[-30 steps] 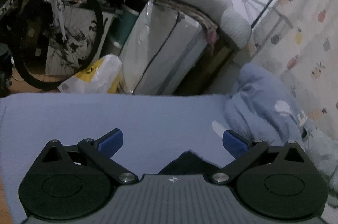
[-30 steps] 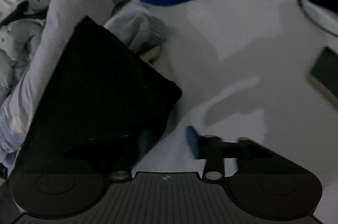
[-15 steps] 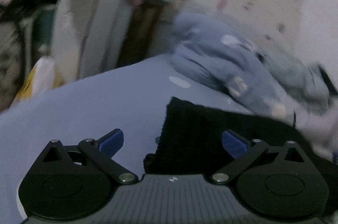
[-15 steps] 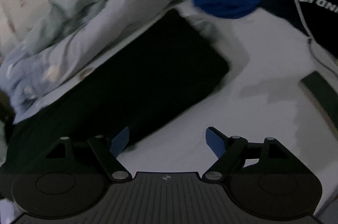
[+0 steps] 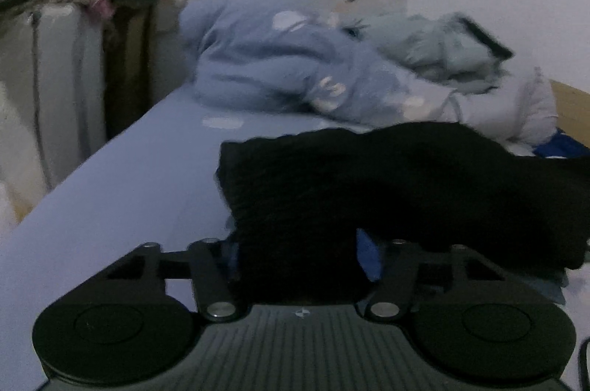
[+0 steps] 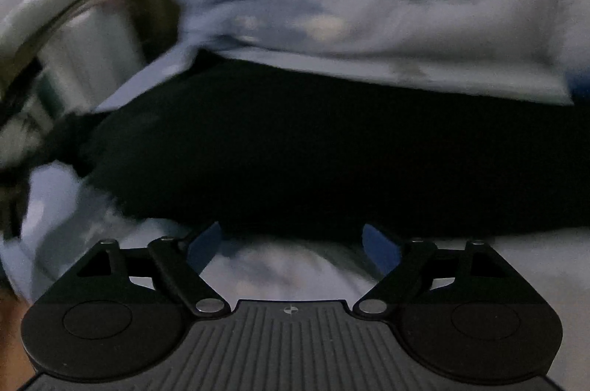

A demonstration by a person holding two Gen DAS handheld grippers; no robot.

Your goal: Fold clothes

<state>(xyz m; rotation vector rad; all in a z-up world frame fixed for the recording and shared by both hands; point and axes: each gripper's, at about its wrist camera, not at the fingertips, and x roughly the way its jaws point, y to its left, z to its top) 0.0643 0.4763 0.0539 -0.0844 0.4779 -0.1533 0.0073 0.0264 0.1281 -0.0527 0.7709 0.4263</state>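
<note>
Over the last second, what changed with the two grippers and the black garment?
The left gripper swung from facing the room to the black garment; its jaws are closing, with a fold of it now between the fingers. The right gripper swept across the bed, and its jaws are opening with nothing between them. The blue bedding pile stayed put.

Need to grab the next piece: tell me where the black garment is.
In the left wrist view the black garment lies on the blue sheet, centre-right, before the blue clothes pile, its near corner between the closing left tongs.

Left gripper (image 5: 300,258) closing — right gripper (image 6: 293,243) opening
</note>
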